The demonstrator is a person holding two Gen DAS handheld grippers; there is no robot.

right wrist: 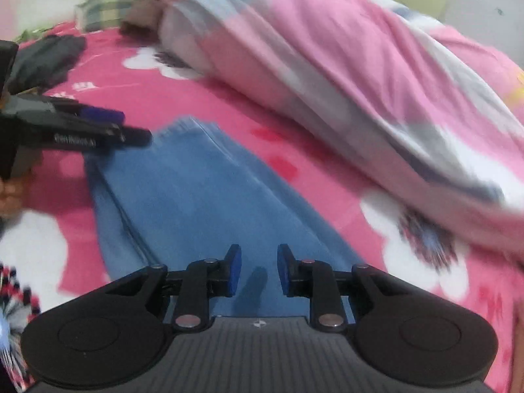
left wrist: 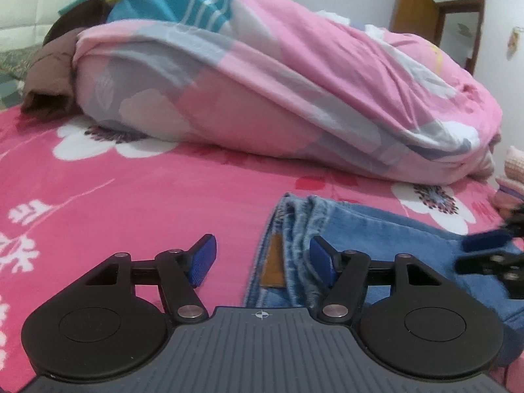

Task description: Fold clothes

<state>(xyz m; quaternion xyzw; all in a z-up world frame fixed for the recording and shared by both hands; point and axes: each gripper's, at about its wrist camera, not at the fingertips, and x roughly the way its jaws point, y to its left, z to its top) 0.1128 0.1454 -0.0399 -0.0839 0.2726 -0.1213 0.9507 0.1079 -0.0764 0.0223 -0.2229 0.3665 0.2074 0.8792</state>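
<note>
Left tongs (left wrist: 263, 260) gape wide and right tongs (right wrist: 259, 270) part narrowly, both empty over the jeans (right wrist: 196, 190)

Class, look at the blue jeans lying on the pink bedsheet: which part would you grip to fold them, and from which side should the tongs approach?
Probably grip the jeans at the waistband, by the brown leather patch. That thick, bunched edge stands slightly off the bedsheet, giving a lip. Approach from the left tongs' side, low, with one finger sliding under the edge.
</note>
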